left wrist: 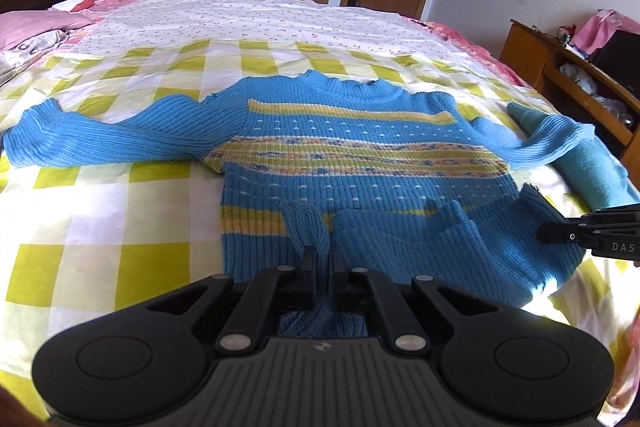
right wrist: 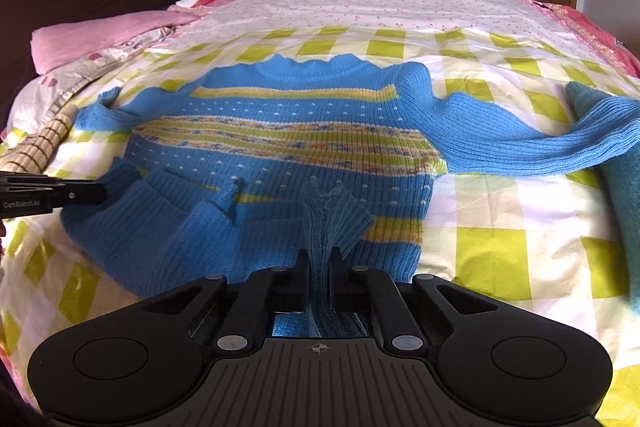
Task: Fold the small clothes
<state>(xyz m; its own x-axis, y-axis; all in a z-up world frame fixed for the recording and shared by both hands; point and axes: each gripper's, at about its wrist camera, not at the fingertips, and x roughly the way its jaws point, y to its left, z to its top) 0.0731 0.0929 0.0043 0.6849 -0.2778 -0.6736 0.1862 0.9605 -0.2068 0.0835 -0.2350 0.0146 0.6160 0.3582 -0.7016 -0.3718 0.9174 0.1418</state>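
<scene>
A small blue knitted sweater with yellow patterned stripes lies front up on the checked bed sheet, sleeves spread to both sides; it also shows in the right wrist view. My left gripper is shut on the sweater's bottom hem at its left part. My right gripper is shut on the hem at its right part. The hem is lifted and bunched toward the chest. Each gripper shows at the edge of the other's view: right one, left one.
The bed has a yellow-and-white checked sheet and a floral sheet beyond. A folded teal cloth lies under the right sleeve end. Pink pillows lie at the left. A wooden shelf stands to the right.
</scene>
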